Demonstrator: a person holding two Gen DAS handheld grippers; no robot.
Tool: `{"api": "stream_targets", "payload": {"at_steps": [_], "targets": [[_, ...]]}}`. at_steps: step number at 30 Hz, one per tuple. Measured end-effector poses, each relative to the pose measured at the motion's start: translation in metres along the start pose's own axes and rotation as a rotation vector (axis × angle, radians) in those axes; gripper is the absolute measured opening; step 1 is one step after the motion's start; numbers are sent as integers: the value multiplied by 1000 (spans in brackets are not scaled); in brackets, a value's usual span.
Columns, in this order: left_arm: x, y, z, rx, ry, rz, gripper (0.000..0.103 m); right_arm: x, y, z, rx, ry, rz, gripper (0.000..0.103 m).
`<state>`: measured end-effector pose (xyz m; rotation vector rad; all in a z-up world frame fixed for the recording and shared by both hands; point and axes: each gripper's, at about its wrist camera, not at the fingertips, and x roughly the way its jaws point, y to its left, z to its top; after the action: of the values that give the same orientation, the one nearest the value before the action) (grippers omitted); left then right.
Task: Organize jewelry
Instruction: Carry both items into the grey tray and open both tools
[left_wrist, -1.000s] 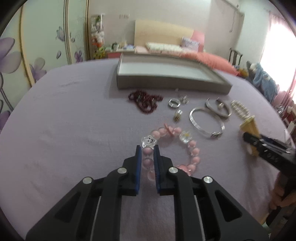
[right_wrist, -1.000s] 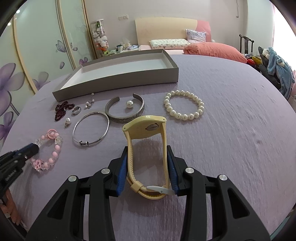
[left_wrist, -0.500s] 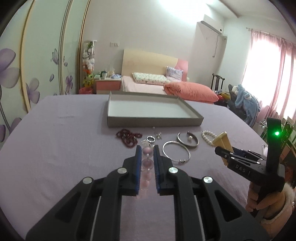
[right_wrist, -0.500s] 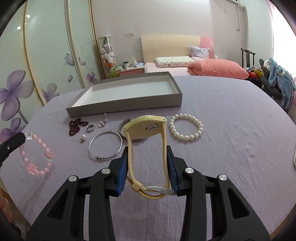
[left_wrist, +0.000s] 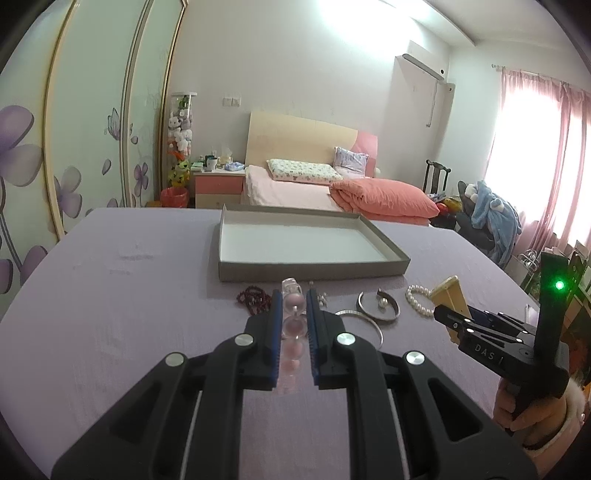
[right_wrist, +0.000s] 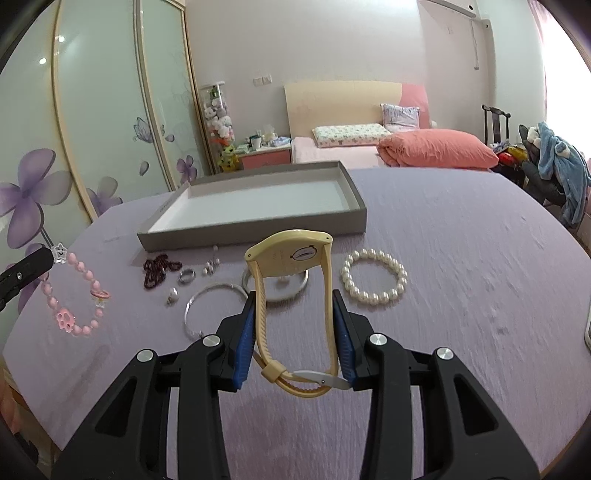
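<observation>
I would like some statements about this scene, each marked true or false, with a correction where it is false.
1. The left gripper is shut on the pink bracelet. True.
2. The right gripper holds the pearl bracelet. False: it is shut on the yellow watch; the pearl bracelet lies on the table.
3. The tray already holds jewelry. False: nothing is seen inside it.
4. The pink bracelet hangs in the air, clear of the table. True.
5. The dark red beads lie between the tray and the grippers. True.
</observation>
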<state>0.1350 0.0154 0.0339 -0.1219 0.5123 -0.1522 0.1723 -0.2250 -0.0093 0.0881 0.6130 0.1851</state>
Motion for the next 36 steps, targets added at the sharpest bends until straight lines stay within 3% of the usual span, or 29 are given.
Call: {"api": "stream_targets", "payload": {"at_steps": [10, 17, 24, 36], "targets": [[24, 0, 53, 35, -101, 13, 13, 14, -4, 57, 3, -129, -22, 39], [77, 4, 103, 26, -130, 23, 13, 50, -9, 101, 21, -163, -3, 39], [147, 9, 129, 19, -102, 43, 13, 114, -11, 125, 47, -94, 9, 39], [243, 26, 130, -7, -15, 80, 13, 199, -12, 139, 100, 70, -6, 39]]}}
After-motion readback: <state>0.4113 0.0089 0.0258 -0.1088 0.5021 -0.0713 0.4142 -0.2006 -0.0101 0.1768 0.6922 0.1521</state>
